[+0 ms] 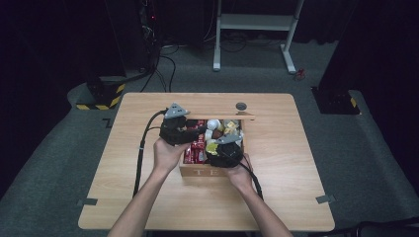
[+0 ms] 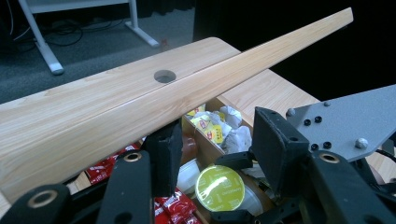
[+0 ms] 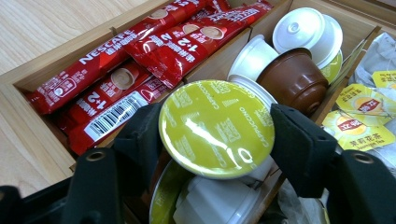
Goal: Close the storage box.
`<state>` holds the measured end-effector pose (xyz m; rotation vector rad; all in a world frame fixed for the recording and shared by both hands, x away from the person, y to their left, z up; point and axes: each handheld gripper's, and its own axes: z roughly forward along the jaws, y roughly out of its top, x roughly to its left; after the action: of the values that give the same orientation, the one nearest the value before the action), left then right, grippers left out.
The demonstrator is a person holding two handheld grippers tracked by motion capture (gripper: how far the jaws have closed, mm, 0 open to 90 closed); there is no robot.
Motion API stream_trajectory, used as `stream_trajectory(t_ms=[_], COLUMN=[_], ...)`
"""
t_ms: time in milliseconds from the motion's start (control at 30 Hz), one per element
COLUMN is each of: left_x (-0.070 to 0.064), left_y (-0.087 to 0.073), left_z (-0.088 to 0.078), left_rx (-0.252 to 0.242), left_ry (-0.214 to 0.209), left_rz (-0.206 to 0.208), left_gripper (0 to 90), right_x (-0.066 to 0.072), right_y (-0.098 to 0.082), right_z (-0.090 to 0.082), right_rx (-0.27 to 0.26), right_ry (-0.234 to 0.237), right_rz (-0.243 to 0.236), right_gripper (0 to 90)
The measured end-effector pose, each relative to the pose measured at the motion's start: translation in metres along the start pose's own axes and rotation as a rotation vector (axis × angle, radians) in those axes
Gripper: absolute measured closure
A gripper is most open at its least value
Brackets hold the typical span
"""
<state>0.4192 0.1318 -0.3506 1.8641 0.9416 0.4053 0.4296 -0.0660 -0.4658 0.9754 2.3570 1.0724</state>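
Right jaws closing on a green-lidded capsule

The green-lidded capsule [image 3: 217, 128] is sitting in the wooden box's [image 1: 210, 172] middle compartment, the right gripper [image 3: 217, 140] clamping its rim (red coffee sticks [image 3: 140, 60] at ten o'clock); the left gripper [image 2: 215, 154], jaws apart, is propping the box lid [image 2: 187, 88] over the counter [image 1: 296, 163].

- Both forearms come in from the bottom of the high view and angle toward each other over the table.
- Left hand [image 1: 167, 154] wraps the left gripper [image 1: 184, 129], its grey plate facing up, cable looping off to the left side.
- Right hand [image 1: 240, 173] holds the right gripper [image 3: 217, 128] tipped downward; jaws part-open, pads right at a round lid's edges.
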Motion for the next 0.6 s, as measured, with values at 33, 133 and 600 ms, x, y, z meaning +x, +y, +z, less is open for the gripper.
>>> stream_trajectory(t_ms=[33, 133, 600], left_x=[-0.0001, 0.0003, -0.0003], left_y=[-0.0002, -0.0003, -0.0009], left_z=[0.0, -0.0002, -0.0001], left_rx=[-0.001, -0.002, -0.002], left_ry=[0.001, -0.004, -0.003], left_rz=[-0.001, 0.0, -0.002], left_gripper=[53.5, 53.4, 53.3], right_x=[0.0006, 0.0007, 0.0031], right_y=[0.0, 0.0001, 0.001], right_z=[0.0001, 0.0002, -0.0018], right_rx=[0.002, 0.002, 0.004], right_ry=[-0.001, -0.003, -0.017], right_rz=[0.005, 0.009, 0.015], right_gripper=[37.0, 37.3, 37.9])
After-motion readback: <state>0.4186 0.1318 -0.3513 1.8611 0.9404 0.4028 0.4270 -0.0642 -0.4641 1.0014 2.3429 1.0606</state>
